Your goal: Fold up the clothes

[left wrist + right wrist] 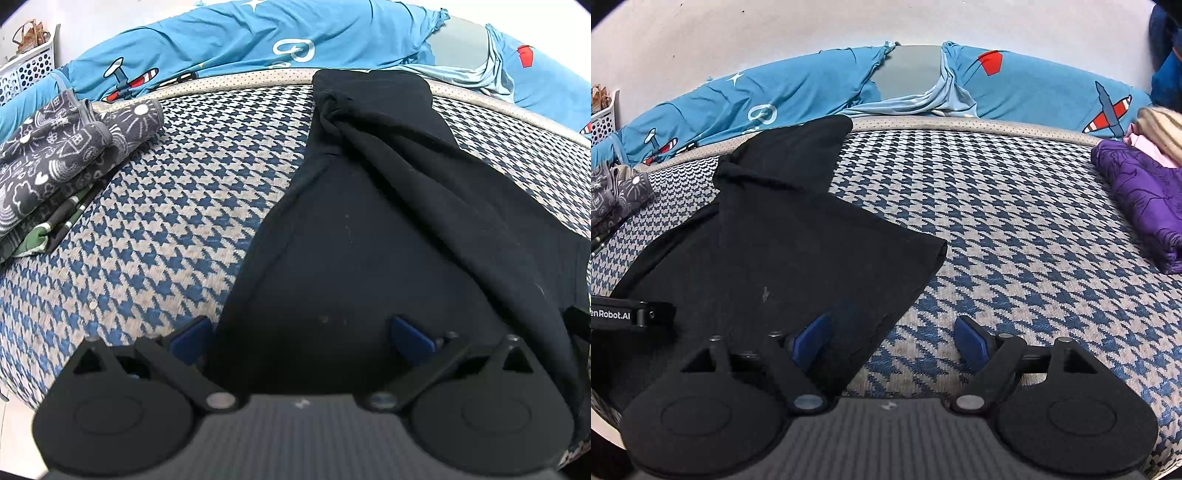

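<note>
A black garment [388, 221] lies spread on the houndstooth mattress [166, 229], partly folded over itself, with a bunched knot near its far end. It also shows in the right wrist view [775, 229]. My left gripper [301, 338] is open, its blue fingertips over the garment's near left part, holding nothing. My right gripper [892, 338] is open at the garment's near right corner, its left fingertip [810, 339] over the cloth and its right fingertip [969, 341] over bare mattress [1015, 229]. The left tool's body [628, 314] shows at the left edge.
Folded grey patterned clothes [55, 155] lie stacked at the left. A purple garment [1145, 199] with pink and striped pieces lies at the right. A blue aeroplane-print sheet [240, 44] runs along the far edge. A white perforated basket [26, 70] stands far left.
</note>
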### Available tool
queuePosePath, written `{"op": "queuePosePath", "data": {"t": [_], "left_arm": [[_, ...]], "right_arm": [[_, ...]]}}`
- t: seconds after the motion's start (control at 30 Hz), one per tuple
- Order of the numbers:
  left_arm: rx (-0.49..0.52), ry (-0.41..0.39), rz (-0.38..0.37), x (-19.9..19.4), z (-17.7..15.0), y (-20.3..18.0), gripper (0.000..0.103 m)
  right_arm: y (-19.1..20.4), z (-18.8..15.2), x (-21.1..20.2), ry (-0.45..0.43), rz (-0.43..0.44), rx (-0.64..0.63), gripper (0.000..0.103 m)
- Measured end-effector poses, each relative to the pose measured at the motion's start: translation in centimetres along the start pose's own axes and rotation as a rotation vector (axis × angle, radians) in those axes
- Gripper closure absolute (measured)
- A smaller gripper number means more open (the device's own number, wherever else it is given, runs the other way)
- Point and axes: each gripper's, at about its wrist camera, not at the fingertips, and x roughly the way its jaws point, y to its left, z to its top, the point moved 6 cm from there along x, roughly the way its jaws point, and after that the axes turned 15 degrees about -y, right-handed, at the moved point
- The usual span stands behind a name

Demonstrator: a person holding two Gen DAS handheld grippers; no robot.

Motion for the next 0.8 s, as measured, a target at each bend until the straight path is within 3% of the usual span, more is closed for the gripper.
{"op": "queuePosePath", "data": {"t": [0.8], "left_arm": [[0.009, -0.018, -0.003, -0.33, -0.22, 0.03, 0.000]], "right_arm": [[0.08, -0.33, -0.39, -0.005, 0.020, -0.028, 0.021]]}}
